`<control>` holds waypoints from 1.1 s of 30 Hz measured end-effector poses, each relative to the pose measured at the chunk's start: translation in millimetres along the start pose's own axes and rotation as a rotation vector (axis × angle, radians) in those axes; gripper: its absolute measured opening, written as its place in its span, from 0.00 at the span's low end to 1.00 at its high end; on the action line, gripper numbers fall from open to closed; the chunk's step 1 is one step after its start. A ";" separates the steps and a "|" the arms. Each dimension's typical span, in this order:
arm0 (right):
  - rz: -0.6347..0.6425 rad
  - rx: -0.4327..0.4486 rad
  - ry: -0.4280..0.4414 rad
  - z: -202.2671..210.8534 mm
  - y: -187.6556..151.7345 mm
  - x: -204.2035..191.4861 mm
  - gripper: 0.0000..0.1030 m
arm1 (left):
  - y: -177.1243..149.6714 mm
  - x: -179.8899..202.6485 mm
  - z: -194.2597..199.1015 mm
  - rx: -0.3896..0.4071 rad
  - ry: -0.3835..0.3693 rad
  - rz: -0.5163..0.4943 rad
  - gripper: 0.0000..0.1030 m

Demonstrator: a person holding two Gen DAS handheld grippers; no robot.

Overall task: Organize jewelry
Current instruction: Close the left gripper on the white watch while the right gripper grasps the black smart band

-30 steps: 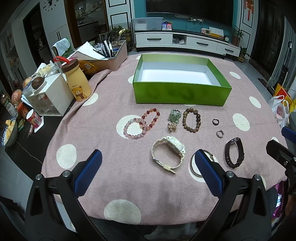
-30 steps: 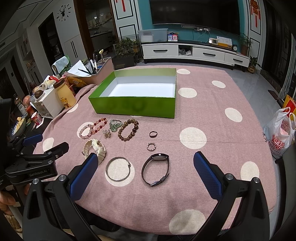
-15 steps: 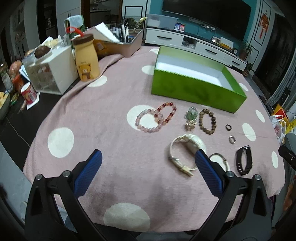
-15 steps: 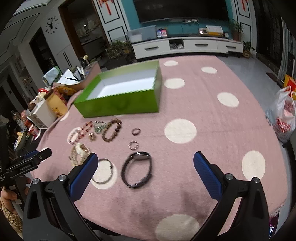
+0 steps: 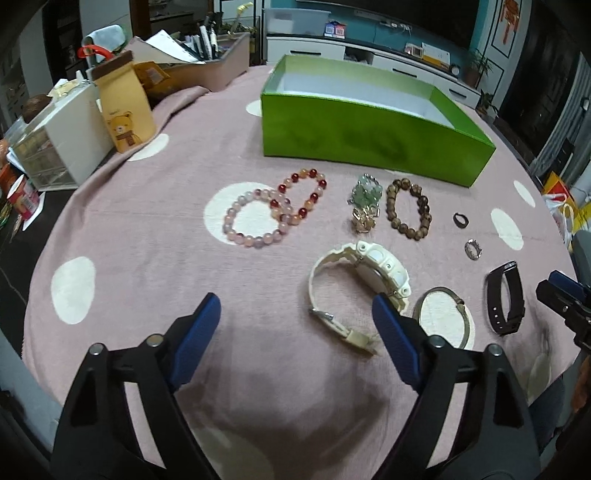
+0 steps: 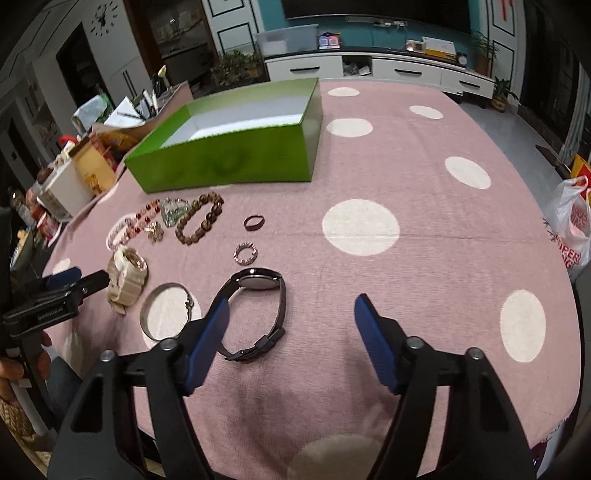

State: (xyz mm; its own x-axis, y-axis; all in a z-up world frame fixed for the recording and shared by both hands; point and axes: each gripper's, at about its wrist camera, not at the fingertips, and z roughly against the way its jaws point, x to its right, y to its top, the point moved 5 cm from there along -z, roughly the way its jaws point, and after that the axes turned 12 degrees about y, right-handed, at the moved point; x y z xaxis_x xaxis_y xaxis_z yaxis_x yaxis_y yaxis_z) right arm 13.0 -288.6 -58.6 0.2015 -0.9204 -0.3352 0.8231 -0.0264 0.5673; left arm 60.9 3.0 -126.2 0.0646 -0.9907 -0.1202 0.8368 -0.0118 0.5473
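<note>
Both grippers, left gripper [image 5: 295, 314] and right gripper [image 6: 291, 314], hover with jaws spread over beaded bracelets [image 5: 273, 214], a chunky white watch [image 5: 369, 273] and glossy green box [image 5: 369, 144].

Home living room: TV cabinet [image 6: 376, 70], wall clock [image 6: 104, 16].

Only readable bits: red "SUPER" on the white plastic bag [image 6: 570, 225] off the table's right edge, everything else is too blurry.

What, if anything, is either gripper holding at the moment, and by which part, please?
Nothing is held. The left gripper and the right gripper are both open above the pink dotted cloth; the jewellery lies on it untouched.
</note>
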 end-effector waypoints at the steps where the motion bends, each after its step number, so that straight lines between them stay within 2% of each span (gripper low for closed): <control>1: 0.005 -0.010 -0.002 -3.9 -0.9 -0.3 0.62 | 0.2 1.5 -2.1 -0.004 0.000 -0.003 0.78; 7: 0.040 -0.042 -0.020 -20.2 -3.7 -3.1 0.51 | 0.4 10.1 -12.2 -0.014 0.001 -0.026 0.65; 12: 0.072 -0.063 -0.040 -29.5 -4.7 -5.9 0.37 | 1.9 14.4 -22.1 -0.032 -0.002 -0.041 0.48; 14: 0.087 -0.069 -0.053 -33.1 -5.4 -5.8 0.30 | 2.6 16.2 -23.5 -0.026 0.001 -0.050 0.45; 18: 0.097 -0.074 -0.068 -39.4 -6.4 -5.0 0.20 | 4.2 18.4 -24.0 -0.012 -0.004 -0.062 0.24; 21: 0.101 -0.066 -0.079 -40.7 -5.4 -3.3 0.13 | 5.5 20.3 -24.1 -0.007 -0.024 -0.066 0.13; 23: 0.102 -0.058 -0.077 -41.8 -4.4 -1.8 0.06 | 5.9 20.8 -24.2 -0.004 -0.030 -0.065 0.13; 26: 0.096 -0.046 -0.060 -40.8 -3.6 -1.6 0.02 | 6.1 18.8 -24.3 -0.005 -0.049 -0.046 0.12; 33: 0.101 -0.017 -0.037 -31.3 2.5 -8.1 0.02 | 9.5 15.0 -12.1 0.028 -0.076 -0.020 0.11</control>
State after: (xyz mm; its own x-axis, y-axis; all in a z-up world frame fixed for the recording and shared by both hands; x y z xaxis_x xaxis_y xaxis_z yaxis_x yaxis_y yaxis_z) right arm 30.1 -269.0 -78.0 0.2648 -0.9316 -0.2490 0.8085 0.0738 0.5838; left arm 76.5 -10.3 -132.9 0.0055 -0.9976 -0.0686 0.8222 -0.0346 0.5681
